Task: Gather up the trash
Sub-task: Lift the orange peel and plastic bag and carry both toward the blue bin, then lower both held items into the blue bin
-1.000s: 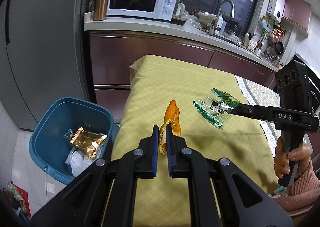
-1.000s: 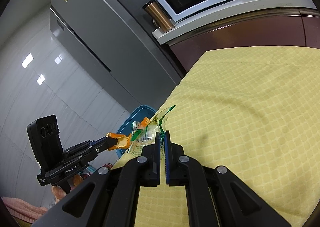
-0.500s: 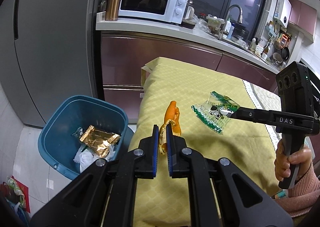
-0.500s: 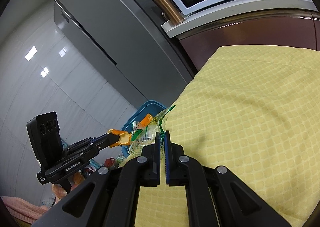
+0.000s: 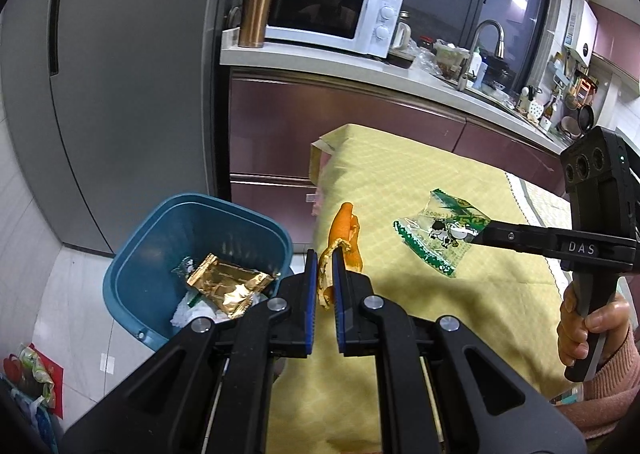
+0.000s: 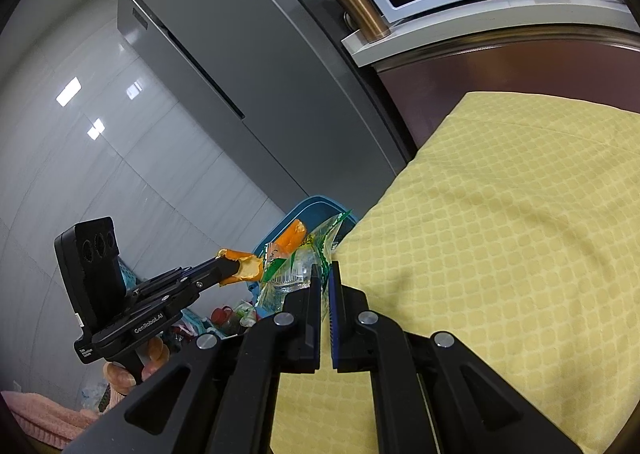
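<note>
Two grippers are up in the air over the near end of the table, one in each of the person's hands. In the left gripper (image 5: 325, 250) the fingers are pinched tight on one strip of orange peel (image 5: 345, 232), which stands up and curls out past the tips. It hangs over the table's edge, just beside one blue bin (image 5: 140, 250) on the floor. In the right gripper (image 6: 325, 268) the fingers are closed on one clear wrapper (image 5: 440, 232) printed in green, held by a corner so that the rest hangs free above the yellow cloth (image 5: 460, 294). From the right-hand camera the peel (image 6: 244, 268) and the wrapper (image 6: 298, 266) overlap, with the bin's rim (image 6: 316, 204) showing behind them.

Inside the bin I count one gold foil packet (image 5: 226, 284) lying on top, with some white crumpled paper (image 5: 196, 312) under it and a small bit of clear wrapping at its left corner. On the counter behind stand one white microwave (image 5: 332, 20) and one copper-coloured travel mug (image 5: 256, 10) to its left. One tall grey fridge (image 5: 120, 74) fills the left side. One right hand (image 5: 592, 328) in a pink sleeve grips the handle.
</note>
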Action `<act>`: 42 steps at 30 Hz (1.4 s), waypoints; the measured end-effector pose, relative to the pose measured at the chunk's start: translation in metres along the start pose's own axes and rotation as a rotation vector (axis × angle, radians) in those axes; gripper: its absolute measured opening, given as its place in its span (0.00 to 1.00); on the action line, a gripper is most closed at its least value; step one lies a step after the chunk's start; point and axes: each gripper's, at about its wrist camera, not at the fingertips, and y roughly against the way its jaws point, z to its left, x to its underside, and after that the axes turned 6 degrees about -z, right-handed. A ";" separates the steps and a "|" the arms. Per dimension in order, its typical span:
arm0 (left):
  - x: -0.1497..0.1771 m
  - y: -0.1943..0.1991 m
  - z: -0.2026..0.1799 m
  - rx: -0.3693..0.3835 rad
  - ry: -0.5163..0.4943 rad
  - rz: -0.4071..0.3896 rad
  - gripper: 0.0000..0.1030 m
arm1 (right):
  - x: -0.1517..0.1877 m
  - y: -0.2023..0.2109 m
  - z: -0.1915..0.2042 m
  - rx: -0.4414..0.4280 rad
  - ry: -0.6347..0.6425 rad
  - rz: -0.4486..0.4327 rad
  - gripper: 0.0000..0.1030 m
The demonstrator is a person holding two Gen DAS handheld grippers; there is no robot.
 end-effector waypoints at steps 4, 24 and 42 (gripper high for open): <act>0.001 0.002 0.005 -0.017 0.007 -0.002 0.08 | -0.001 -0.006 0.005 -0.005 0.015 0.014 0.03; 0.004 0.005 0.028 -0.062 0.037 -0.010 0.08 | -0.006 -0.037 0.021 -0.015 0.059 0.062 0.03; 0.009 0.004 0.047 -0.107 0.065 0.002 0.08 | -0.011 -0.067 0.035 -0.017 0.098 0.094 0.03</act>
